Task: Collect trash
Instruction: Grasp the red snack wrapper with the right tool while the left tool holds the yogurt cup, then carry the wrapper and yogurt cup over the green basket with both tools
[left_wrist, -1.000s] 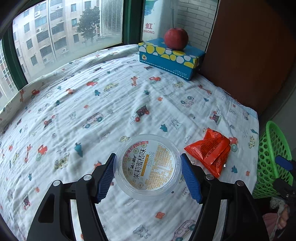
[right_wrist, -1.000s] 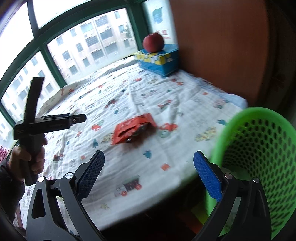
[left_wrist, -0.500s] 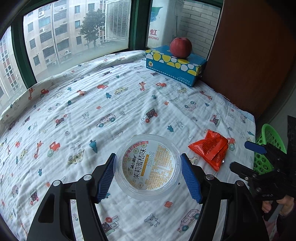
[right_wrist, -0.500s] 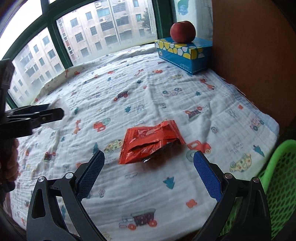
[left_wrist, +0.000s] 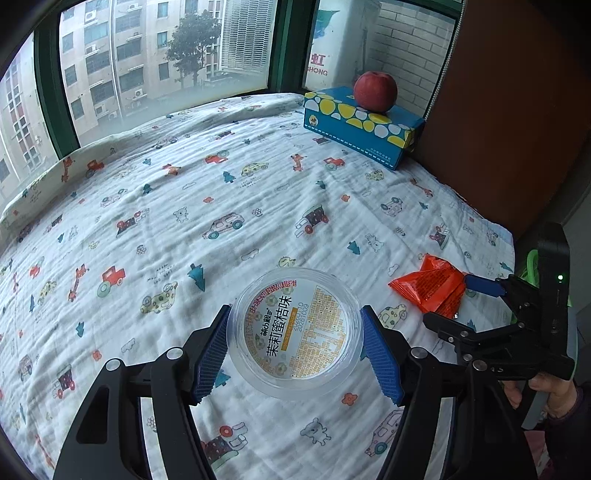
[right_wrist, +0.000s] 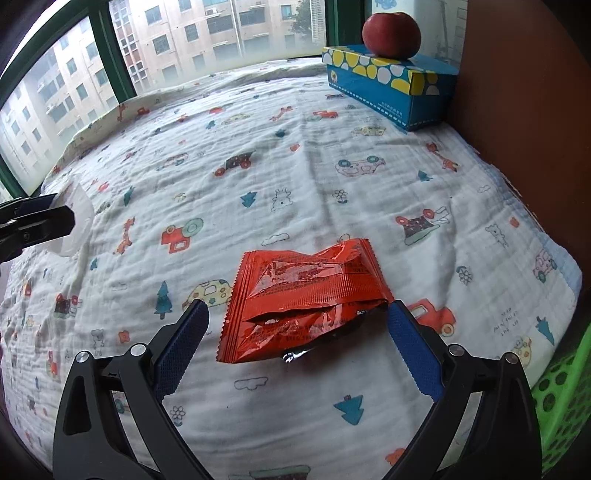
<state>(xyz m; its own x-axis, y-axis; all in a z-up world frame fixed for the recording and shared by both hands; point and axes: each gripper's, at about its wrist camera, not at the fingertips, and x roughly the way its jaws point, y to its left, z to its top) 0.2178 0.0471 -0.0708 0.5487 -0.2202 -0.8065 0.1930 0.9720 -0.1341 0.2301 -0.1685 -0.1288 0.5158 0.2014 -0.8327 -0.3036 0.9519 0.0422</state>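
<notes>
Left gripper (left_wrist: 295, 347) is pinching the clear plastic cup (left_wrist: 295, 334) above the printed sheet (left_wrist: 221, 192). Right gripper (right_wrist: 297, 338) is spreading wide around the red wrapper (right_wrist: 303, 299), lying near the green basket (right_wrist: 565, 387).

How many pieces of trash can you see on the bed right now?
2. A round clear plastic cup is clamped in the left claw; a crinkled red foil wrapper lies on the blanket between the open right claw's fingers. More may be hidden.

Glossy crinkled foil wrapper (right_wrist: 303, 299); clear smooth plastic cup (left_wrist: 295, 334) — soft, matt crinkled cloth (left_wrist: 221, 192).
</notes>
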